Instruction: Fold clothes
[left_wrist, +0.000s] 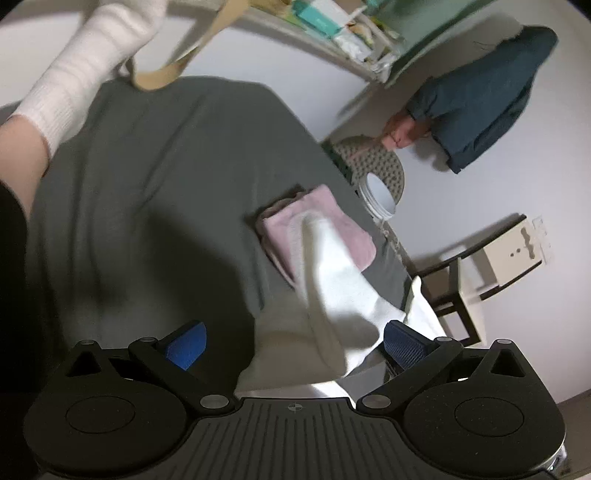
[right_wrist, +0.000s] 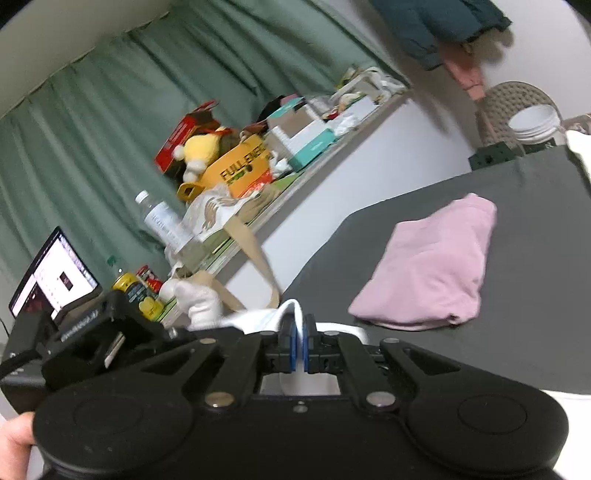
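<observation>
Meanwhile the right gripper (right_wrist: 299, 341) is pinching a white sock (right_wrist: 258, 317) between closed fingers, while the left gripper (left_wrist: 291, 341) is hanging open around another sock (left_wrist: 332, 280) draping over folded pink cloth (left_wrist: 332, 218).

I can read big black letters, "FULL ENE", on the side of a yellow box (right_wrist: 242, 166) on the long shelf (right_wrist: 306, 177) by the green curtain. The end of the word is cut off. The water bottle (right_wrist: 162, 221), the cans and the laptop screen have words too blurry to read.
</observation>
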